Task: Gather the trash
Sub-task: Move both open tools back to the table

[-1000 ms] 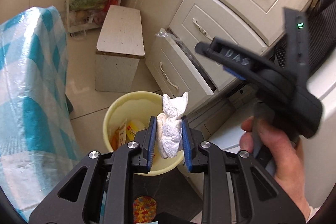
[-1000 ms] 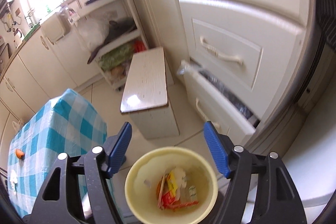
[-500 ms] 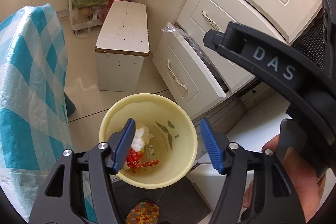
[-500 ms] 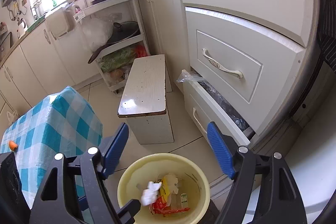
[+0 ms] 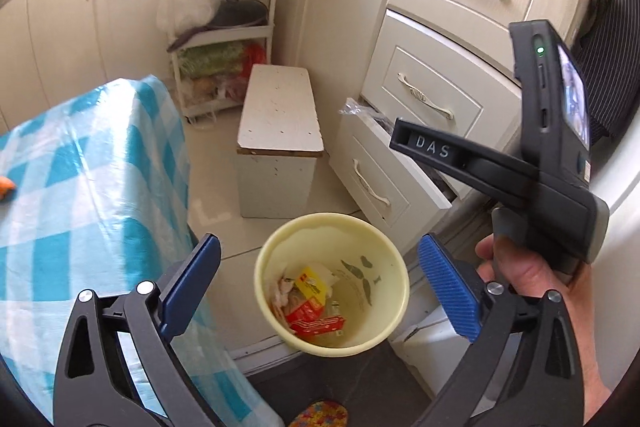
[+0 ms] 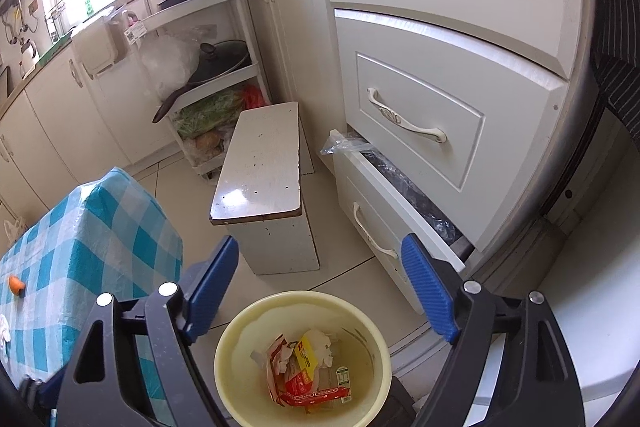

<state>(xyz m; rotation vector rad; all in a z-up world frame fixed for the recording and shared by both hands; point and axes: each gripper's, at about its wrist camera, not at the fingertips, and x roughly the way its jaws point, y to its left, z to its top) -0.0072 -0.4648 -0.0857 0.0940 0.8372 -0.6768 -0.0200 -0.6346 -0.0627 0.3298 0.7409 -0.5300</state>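
The left gripper (image 5: 320, 273) hangs over the round pale-yellow plastic bin (image 5: 400, 281) with its blue-padded jaws spread wide and opening, nothing between them; a second ago those same jaws were pinched on a crumpled white tissue held above the bin's rim. That tissue (image 6: 320, 341) now lies inside the bin, on top of the yellow-and-red snack wrappers (image 6: 306, 367) already at the bottom. The right gripper (image 6: 320, 295), seen from the left wrist as a dark body in a bare hand (image 5: 532, 281) at the right edge, also points down at the bin; its jaws are opening too, a little wider than before, and they hold nothing. The bin stands on the tiled floor beside the desk draped in a blue-and-white checked cloth (image 5: 80, 187), in front of the white wooden stool (image 5: 280, 115) and the half-open bottom cream drawer (image 5: 380, 171). The left view has lifted, showing more of the cabinets and shelf rack than earlier.
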